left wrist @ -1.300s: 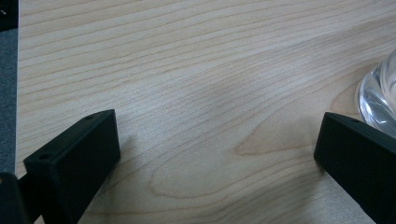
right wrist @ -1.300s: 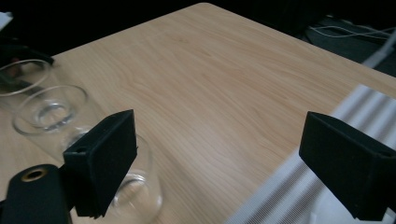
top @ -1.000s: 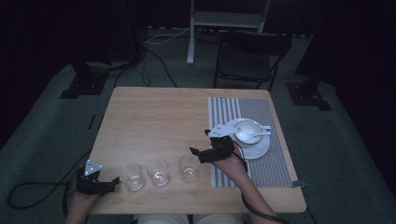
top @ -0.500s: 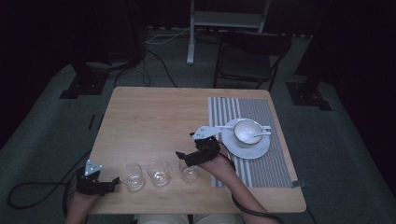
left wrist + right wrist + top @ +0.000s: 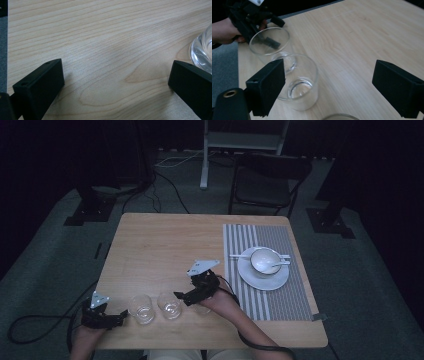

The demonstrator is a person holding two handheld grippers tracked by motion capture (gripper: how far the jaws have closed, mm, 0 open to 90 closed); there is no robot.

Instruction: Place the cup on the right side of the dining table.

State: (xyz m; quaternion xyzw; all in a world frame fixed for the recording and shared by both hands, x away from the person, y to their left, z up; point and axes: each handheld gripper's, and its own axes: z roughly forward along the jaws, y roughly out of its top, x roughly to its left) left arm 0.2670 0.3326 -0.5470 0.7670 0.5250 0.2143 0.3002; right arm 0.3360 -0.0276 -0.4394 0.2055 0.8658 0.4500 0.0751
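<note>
a: where is everything, counting from the middle glass?

b: it stands near the front edge of the wooden table. the left glass is just beside it on the person's left. a third glass sits on its other side, mostly hidden under the right hand in the high view; its rim peeks in at the bottom of the right gripper view.

a: and the tongs?

b: the right gripper hovers just right of the middle glass, jaws spread wide and holding nothing. in its own view the middle glass sits beside its left jaw, not between the two. the left gripper rests on the table beyond the left glass, jaws also wide apart over bare wood, the glass base near one jaw.

a: anything further off?

b: to the right of the middle glass lies a striped placemat with a white plate carrying a cup.
</note>
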